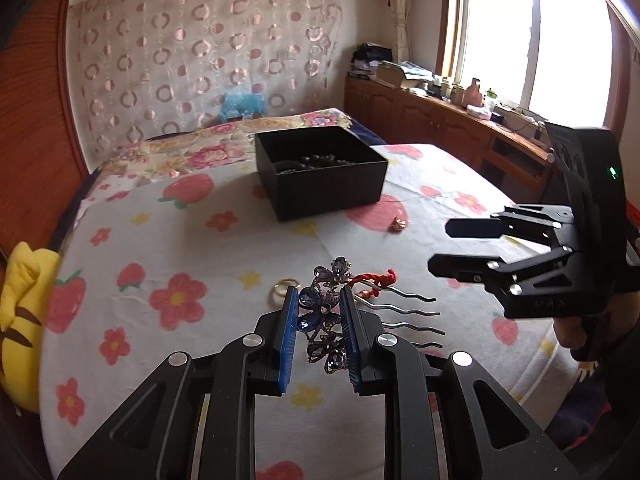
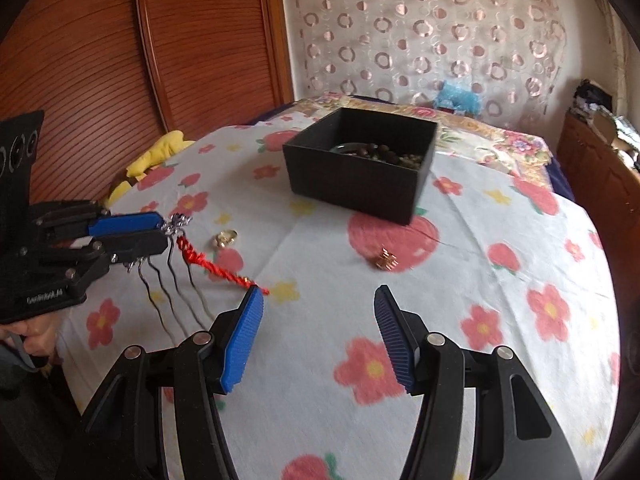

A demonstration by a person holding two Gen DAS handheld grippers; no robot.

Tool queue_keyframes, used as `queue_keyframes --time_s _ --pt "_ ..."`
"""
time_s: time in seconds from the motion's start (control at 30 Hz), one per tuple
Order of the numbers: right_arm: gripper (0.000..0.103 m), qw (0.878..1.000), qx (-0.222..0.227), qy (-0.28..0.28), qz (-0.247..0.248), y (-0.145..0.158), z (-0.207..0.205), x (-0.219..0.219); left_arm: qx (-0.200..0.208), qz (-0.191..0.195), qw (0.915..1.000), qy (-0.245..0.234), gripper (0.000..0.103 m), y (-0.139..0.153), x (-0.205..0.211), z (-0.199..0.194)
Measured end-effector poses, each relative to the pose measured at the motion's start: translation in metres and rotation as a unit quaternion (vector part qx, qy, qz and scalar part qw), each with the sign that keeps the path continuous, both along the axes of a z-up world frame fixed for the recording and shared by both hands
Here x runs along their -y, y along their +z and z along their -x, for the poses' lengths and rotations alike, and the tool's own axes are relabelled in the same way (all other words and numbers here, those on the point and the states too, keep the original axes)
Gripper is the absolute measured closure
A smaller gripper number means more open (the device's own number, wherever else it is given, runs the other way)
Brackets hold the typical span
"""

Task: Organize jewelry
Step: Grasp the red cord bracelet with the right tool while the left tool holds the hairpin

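Left wrist view: left gripper is pinching the jewelled hair comb by its flowers, tines hanging free; black box waiting ahead. Right gripper is hovering spread, empty.

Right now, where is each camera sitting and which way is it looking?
Left wrist view: sits on the left gripper, looking down along its blue pads at the purple jewelled flower hair comb they clamp; the right gripper and a hand show.
Right wrist view: sits on the right gripper, open over the flowered white bedspread; the left gripper shows.
Both share the black square box, gold ring, red braided cord and small gold charm.
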State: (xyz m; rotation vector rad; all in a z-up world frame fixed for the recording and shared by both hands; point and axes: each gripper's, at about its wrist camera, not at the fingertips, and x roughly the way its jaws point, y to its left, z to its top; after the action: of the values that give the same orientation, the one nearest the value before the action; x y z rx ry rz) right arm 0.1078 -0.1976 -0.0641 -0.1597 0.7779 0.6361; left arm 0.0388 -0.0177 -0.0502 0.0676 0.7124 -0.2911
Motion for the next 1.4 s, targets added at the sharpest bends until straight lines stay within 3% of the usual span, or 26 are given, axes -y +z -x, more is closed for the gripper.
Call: queue_keyframes --time_s 0.13,0.4,1.13,1.33,1.4 --pt "0.056 1.000 -0.013 0.024 0.004 -0.004 -0.012 -0.018 -0.009 -0.008 0.9999 0.007 0.084 -0.008 -0.008 -0.003" --pt "0.056 0.998 -0.018 0.064 0.019 -0.009 -0.008 -0.034 -0.023 -0.013 0.9994 0.023 0.084 -0.020 -0.025 -0.008" --pt "0.058 0.990 -0.008 0.131 0.042 -0.009 0.026 -0.052 -0.023 -0.013 0.9994 0.023 0.084 -0.020 -0.028 -0.010" --pt "0.093 0.989 -0.016 0.140 0.046 -0.012 0.024 -0.053 -0.022 -0.012 0.9995 0.021 0.084 -0.021 -0.028 -0.011" --pt "0.099 0.989 -0.018 0.142 0.041 -0.012 0.025 -0.050 -0.021 -0.014 0.9994 0.023 0.084 -0.021 -0.028 -0.012"
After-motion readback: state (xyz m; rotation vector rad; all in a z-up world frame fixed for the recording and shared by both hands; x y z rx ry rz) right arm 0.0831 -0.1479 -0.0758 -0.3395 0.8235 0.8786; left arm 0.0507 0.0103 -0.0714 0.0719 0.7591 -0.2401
